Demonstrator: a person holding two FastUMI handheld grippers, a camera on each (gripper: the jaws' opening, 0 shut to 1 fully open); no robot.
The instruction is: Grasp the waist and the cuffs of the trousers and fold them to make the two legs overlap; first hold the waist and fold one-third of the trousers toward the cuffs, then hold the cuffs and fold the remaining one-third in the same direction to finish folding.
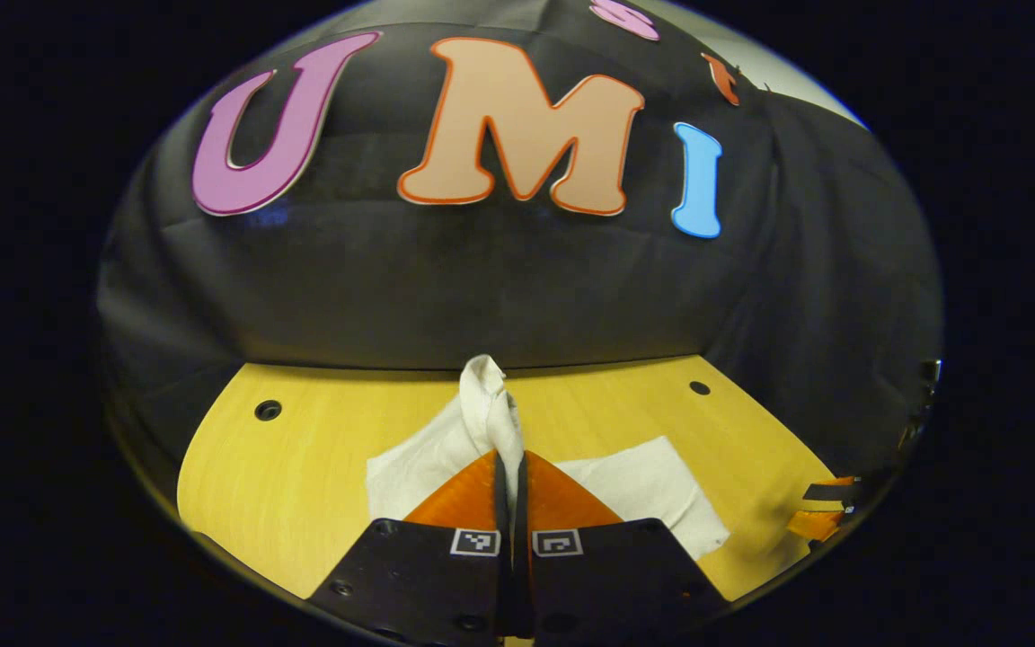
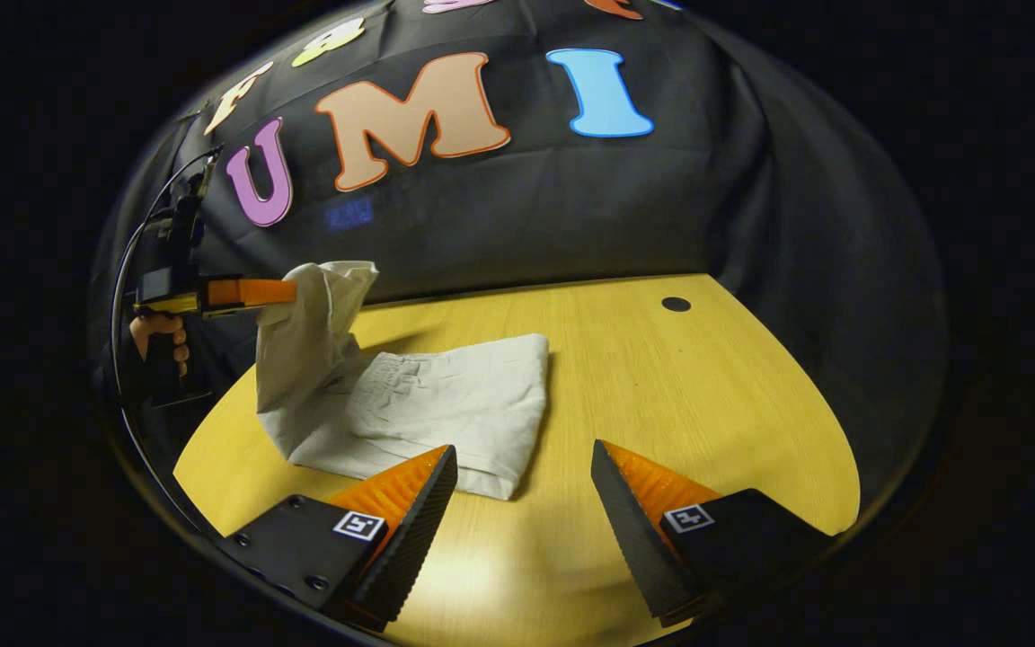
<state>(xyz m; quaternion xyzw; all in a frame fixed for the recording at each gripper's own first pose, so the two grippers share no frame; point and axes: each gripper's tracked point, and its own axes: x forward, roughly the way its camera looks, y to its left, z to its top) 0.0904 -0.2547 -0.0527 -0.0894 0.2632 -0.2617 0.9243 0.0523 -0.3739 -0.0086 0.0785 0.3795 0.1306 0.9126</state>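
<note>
In the right gripper view the right gripper hangs nearest, its ridged wedge fingers spread wide and empty above the smooth, pale-grained wooden table. Just beyond lie the white trousers, soft crinkled cloth folded into a rounded rectangle. At the far left, the left gripper, held by a hand, pinches a bunched end of the cloth, lifted clear of the tabletop.

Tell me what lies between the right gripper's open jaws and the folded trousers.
Only bare wooden table: in the right gripper view, the right gripper hovers open just short of the trousers, whose near edge sits beside one finger.
</note>
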